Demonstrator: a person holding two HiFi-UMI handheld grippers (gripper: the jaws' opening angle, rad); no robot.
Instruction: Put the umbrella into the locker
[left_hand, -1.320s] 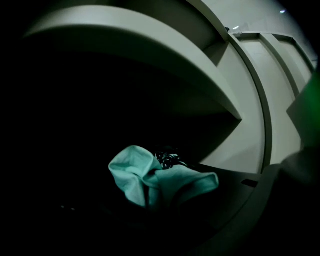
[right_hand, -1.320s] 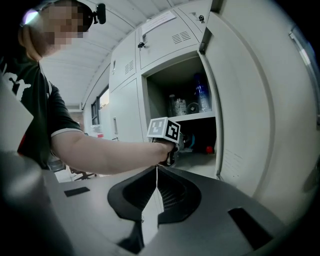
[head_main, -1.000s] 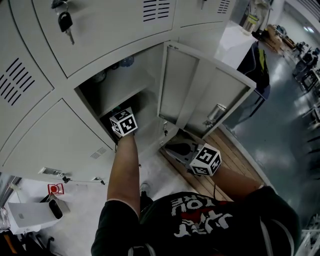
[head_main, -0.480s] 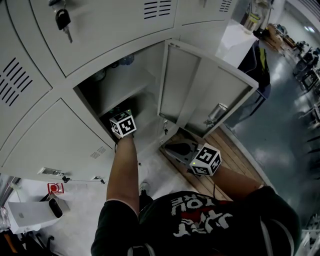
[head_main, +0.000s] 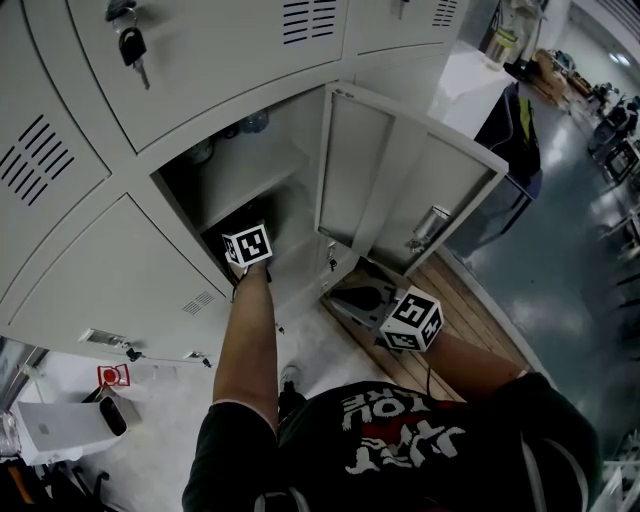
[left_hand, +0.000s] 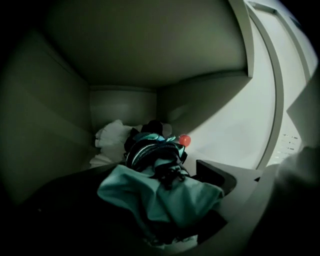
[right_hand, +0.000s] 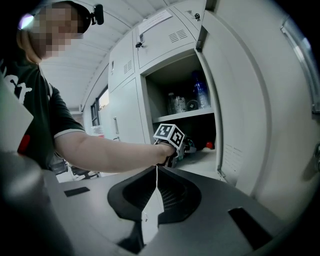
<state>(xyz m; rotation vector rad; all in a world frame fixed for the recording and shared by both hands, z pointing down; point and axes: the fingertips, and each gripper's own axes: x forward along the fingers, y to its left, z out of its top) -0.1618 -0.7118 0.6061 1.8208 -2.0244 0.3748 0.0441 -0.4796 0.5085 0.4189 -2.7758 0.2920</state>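
While the left gripper (head_main: 247, 246) is reaching into the lower compartment of the open locker (head_main: 255, 165), its jaws are standing wide apart. They have just been opening, and the umbrella (left_hand: 157, 192) is lying between them on the compartment's floor. It is a folded bundle of teal and black fabric, slumping loosely, and the one jaw that is showing clearly is sitting just beside the cloth rather than squeezing it. Behind the umbrella, toward the back wall, something white and crumpled (left_hand: 111, 137) is resting, and a small round red thing (left_hand: 184, 140) is showing just beside the umbrella's far end — whether it belongs to the umbrella I cannot tell.

The locker's door (head_main: 400, 190) is hanging open to the right of the compartment. Above the left gripper a shelf (right_hand: 185, 116) is carrying a few bottles (right_hand: 199, 95).

The right gripper (right_hand: 156, 200) is hovering outside the locker, low and in front of the door, well apart from the umbrella; its jaws are sitting together with nothing between them. A key (head_main: 133, 48) is dangling from the lock of a closed locker up and to the left.
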